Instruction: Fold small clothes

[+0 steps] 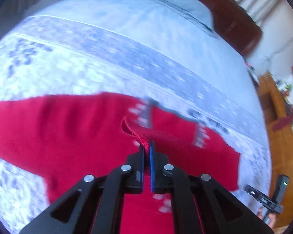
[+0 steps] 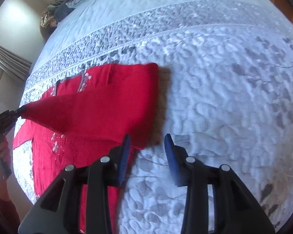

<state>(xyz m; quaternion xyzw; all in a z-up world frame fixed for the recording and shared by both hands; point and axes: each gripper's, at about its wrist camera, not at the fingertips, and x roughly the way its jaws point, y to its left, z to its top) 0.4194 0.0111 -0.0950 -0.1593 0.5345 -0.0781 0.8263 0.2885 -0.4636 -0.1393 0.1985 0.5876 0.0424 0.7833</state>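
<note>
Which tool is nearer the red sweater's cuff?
Left. The left tool is clamped on the red sweater's cuff; the right tool stands open beside the sweater's folded edge, away from it.

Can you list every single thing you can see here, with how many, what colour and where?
Sweater: one, red with pale flower trim, spread on the bed, one part lifted.
Bedspread: one, pale blue-grey quilted, under everything.
Pillow: one, light blue, far end of bed.
Headboard: one, dark brown wood, behind pillow.
Curtain: one, beige, at the left edge of the right wrist view.
Left claw: black, blue pads, pinching the sweater.
Right claw: black, blue pads, open, empty.
</note>
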